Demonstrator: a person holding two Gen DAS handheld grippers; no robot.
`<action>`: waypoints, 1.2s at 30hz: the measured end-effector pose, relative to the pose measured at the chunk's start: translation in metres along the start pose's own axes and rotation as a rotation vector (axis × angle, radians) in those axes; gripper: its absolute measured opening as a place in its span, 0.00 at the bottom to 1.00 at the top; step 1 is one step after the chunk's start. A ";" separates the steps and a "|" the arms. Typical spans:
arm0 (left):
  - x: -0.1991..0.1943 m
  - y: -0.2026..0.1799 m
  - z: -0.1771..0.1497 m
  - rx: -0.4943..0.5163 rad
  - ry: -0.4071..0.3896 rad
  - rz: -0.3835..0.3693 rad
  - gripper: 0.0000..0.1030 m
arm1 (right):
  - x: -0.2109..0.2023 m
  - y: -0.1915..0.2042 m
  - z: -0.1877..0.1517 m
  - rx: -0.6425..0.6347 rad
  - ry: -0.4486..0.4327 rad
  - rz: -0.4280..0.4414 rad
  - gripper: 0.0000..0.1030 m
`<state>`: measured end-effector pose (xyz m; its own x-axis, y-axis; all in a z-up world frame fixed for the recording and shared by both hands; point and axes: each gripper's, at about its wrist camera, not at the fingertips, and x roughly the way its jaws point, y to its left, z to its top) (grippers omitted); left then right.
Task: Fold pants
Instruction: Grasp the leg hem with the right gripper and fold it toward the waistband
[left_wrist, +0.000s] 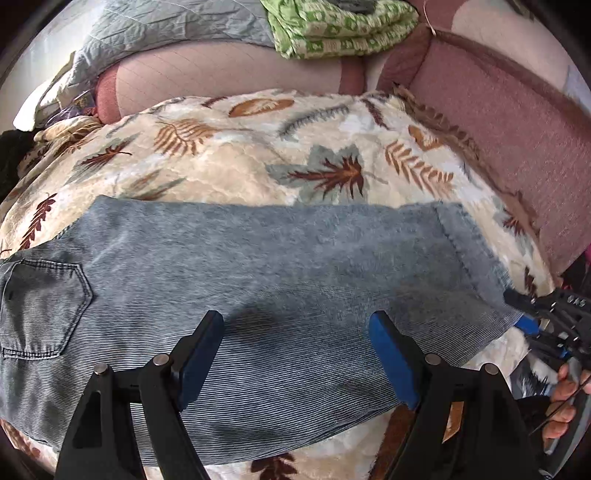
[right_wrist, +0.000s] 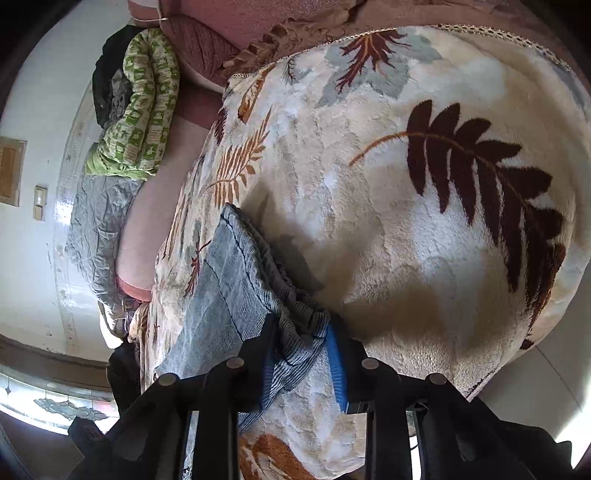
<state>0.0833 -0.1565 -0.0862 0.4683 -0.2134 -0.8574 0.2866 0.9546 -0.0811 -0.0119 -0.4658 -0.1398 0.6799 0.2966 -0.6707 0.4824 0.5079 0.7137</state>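
Right claw (right_wrist: 301, 354): jaws drawn narrow on a bunched hem of the pants (right_wrist: 236, 280), fabric pinched between the blue pads; its black frame hides the cloth beneath. In the left wrist view this claw (left_wrist: 532, 317) sits at the far right rim, partly cut off, with fingers of a hand (left_wrist: 563, 402) below it.

Left claw (left_wrist: 295, 354): jaws wide, nothing between them, poised above the pants (left_wrist: 258, 266); whether the tips touch the cloth cannot be told.

Pants: blue-grey, finely ribbed denim, laid flat and lengthwise across a leaf-patterned blanket (left_wrist: 258, 155); back pocket at left, hem at right. The waist end runs out of frame.

Behind: pink sofa back (left_wrist: 517, 122), green patterned bundle (left_wrist: 340, 29).
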 end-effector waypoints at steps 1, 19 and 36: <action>0.014 -0.007 -0.003 0.039 0.051 0.040 0.79 | 0.000 0.001 0.000 -0.009 -0.003 -0.003 0.26; 0.019 -0.006 0.005 0.051 0.047 0.154 0.86 | -0.015 0.051 -0.009 -0.234 -0.071 -0.103 0.20; -0.096 0.187 -0.051 -0.385 -0.174 0.153 0.86 | 0.067 0.250 -0.210 -0.953 0.068 -0.031 0.16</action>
<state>0.0492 0.0534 -0.0456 0.6240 -0.0644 -0.7787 -0.1137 0.9785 -0.1720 0.0382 -0.1487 -0.0489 0.6265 0.3031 -0.7181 -0.1731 0.9524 0.2509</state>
